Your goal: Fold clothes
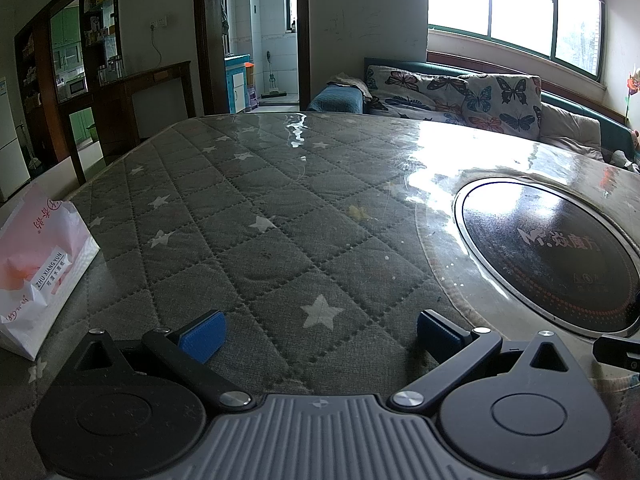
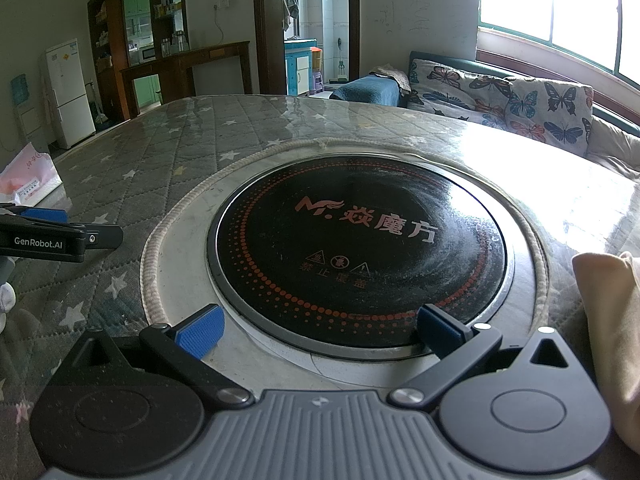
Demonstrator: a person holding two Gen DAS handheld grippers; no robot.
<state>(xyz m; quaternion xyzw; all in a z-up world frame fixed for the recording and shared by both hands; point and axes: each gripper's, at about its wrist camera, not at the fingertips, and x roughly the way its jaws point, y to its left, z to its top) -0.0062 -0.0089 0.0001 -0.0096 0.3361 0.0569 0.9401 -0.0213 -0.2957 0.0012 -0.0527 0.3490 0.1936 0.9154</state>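
Clothes [image 2: 612,344], a beige bundle, lie beside the spread, empty right claw [image 2: 320,330]; left claw [image 1: 320,332] also spread. Grabbing only one layer could bunch the fold.

Blown-out window [image 1: 516,4] daylight, glare across table [image 1: 440,168] (fisheye-bent edges)

Your left gripper [image 1: 320,338] hangs wide open over the grey star-quilted table cover [image 1: 248,216], nothing between its blue pads [image 1: 204,340]. Pink-and-white paper bag [image 1: 38,268] sits left, round black cooktop [image 1: 552,256] right.
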